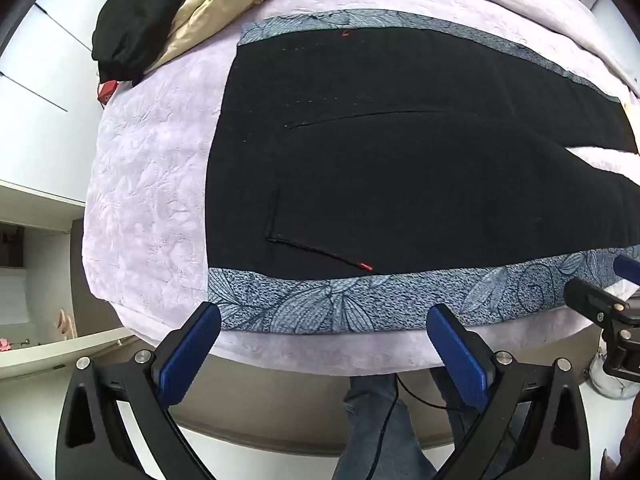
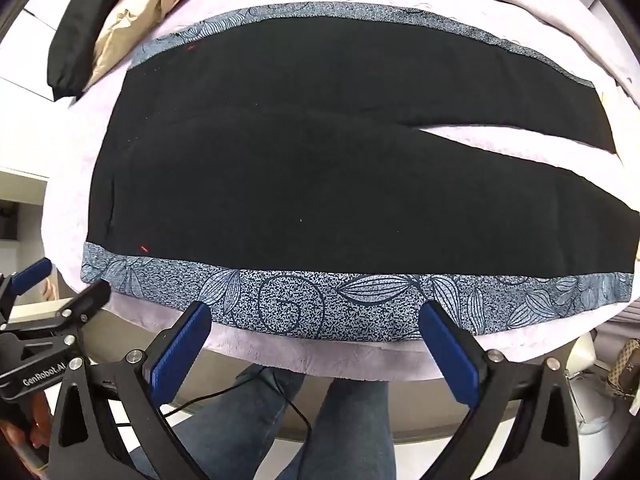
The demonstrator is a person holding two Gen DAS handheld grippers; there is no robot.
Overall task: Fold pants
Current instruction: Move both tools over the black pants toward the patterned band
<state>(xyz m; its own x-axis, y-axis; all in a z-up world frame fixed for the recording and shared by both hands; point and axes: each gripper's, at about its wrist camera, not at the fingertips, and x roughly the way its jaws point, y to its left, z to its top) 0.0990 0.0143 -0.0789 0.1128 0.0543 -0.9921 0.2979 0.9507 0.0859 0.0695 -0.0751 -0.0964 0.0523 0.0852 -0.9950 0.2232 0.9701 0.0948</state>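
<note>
Both grippers, left [image 1: 323,316] and right [image 2: 315,314], gape wide above the flat pants [image 2: 280,168]; best to pinch the patterned near edge cleanly, both layers.

The pants [image 1: 400,184] run past the right edge in the left wrist view, so their leg ends are cut off there. A small red object [image 1: 107,91] lies half hidden under a black garment [image 1: 132,28], perhaps a box.

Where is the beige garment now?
The beige garment lies at the bed's far left corner in both views, beside a black jacket, beyond the pants.
</note>
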